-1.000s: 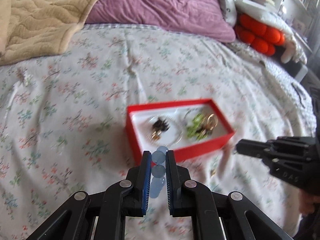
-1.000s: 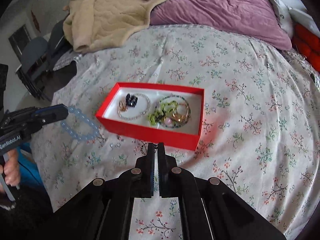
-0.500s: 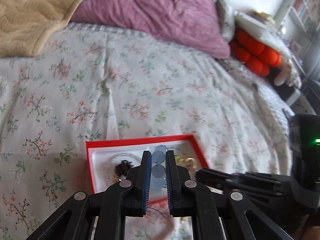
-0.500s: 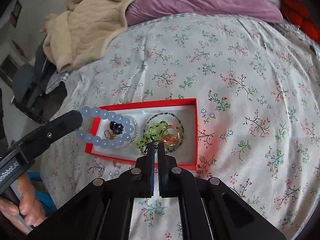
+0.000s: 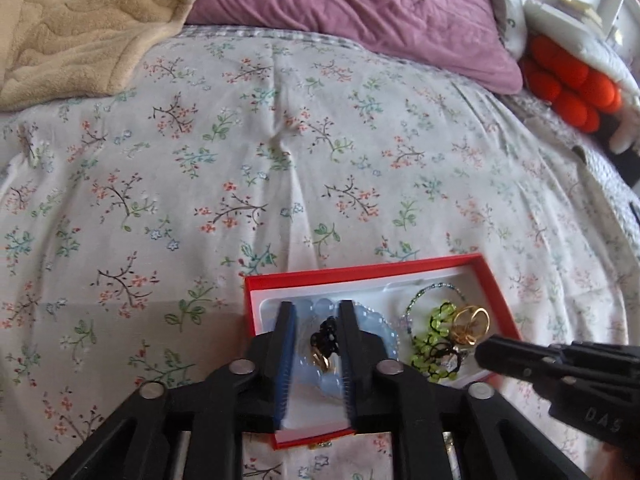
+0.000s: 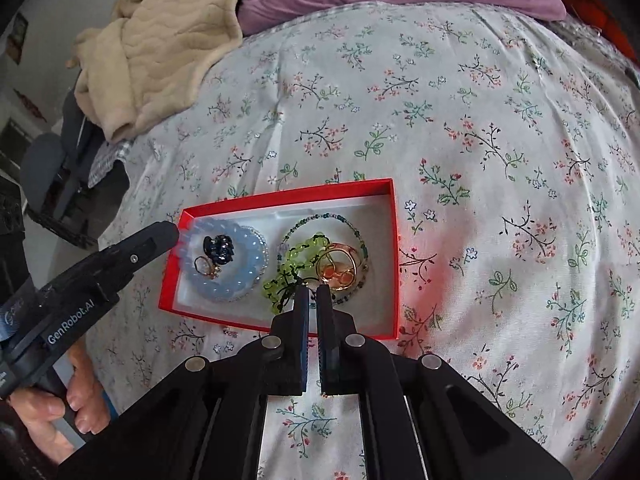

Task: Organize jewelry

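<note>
A: What has changed over the last second? A moment ago the left gripper [image 5: 314, 354] carried the pale blue beaded bracelet [image 6: 232, 262] pinched in its jaws above the bedspread, short of the box.

B: It has come over the shallow red cardboard box with the white lining [image 6: 390, 264], and its jaws are opening. From the right wrist view, the bracelet now lies flat in the left compartment, ringed around the small black bead charm [image 6: 218, 248] and the thin gold ring [image 6: 206, 268]. Nothing is pressed between the pads; the beads sit below them.

A: And the right gripper [image 6: 313, 320]?

B: Its jaws are closed with only a sliver between them, empty, hovering at the near edge of the box over the lime green beaded strand [image 6: 294, 264]. It has drifted in closer too.

A: So what does this mean for the tidying?

B: I'd judge this piece delivered. The other compartment already holds the green strand, the gold-toned rings [image 6: 338, 268] and a dark green seed-bead necklace [image 6: 336, 220]. No loose jewelry shows on the floral bedspread [image 6: 460, 120], though something small just below the box's near wall is too unclear to name.
</note>
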`<state>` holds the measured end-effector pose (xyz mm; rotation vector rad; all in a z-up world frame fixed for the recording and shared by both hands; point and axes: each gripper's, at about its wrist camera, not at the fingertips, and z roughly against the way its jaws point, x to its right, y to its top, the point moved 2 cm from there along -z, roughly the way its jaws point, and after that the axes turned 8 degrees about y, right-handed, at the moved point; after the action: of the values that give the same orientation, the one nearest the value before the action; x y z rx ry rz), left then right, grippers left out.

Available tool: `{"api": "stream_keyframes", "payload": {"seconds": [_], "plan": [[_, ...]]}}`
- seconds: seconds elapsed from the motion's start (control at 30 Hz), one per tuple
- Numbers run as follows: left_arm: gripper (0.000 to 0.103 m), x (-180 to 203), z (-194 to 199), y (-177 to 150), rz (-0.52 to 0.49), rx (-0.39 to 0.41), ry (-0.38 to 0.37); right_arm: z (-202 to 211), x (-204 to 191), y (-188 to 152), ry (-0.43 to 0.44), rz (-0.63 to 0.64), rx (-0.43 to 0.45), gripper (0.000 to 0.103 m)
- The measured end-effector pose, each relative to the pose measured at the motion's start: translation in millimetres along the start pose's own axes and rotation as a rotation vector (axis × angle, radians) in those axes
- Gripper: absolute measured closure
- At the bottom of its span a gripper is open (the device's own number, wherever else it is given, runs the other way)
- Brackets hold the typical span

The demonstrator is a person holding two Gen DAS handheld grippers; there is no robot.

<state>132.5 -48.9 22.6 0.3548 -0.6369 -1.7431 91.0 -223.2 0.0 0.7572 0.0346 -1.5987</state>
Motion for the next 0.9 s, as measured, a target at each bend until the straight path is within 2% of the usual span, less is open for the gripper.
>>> {"api": "stream_keyframes", "payload": {"seconds": [0.03,0.07,0.1,0.13,0.23,0.37,0.4,0.43,0.5,0.7,0.9], "plan": [[0.073,0,3,0,-0.008,0.008,0.005,2,0,0,0.004,-0.001,0.005,0.095],[0.067,1,6,0,-0.013,0.015,0.009,5,-1,1,0.007,0.001,0.012,0.086],[0.061,1,9,-1,-0.019,0.020,0.012,7,-1,1,0.009,0.002,0.017,0.073],[0.059,0,11,-1,-0.023,0.022,0.015,10,-2,1,0.013,0.003,0.026,0.064],[0.048,-1,16,-6,-0.038,0.018,0.032,17,-5,0,0.013,0.014,0.038,0.063],[0.029,-3,21,-16,-0.065,0.001,0.065,22,-9,-7,-0.007,0.037,0.034,0.062],[0.024,-5,23,-20,-0.072,-0.004,0.076,23,-10,-10,-0.018,0.046,0.030,0.059],[0.022,-6,24,-23,-0.079,-0.010,0.083,23,-11,-13,-0.032,0.057,0.026,0.052],[0.019,-10,25,-32,-0.093,-0.029,0.103,25,-11,-19,-0.055,0.075,0.018,0.046],[0.017,-15,19,-61,-0.136,-0.106,0.134,27,-5,-40,-0.118,0.096,-0.019,0.042],[0.017,-17,10,-87,-0.185,-0.139,0.158,21,4,-63,-0.202,0.145,-0.050,0.039]]}}
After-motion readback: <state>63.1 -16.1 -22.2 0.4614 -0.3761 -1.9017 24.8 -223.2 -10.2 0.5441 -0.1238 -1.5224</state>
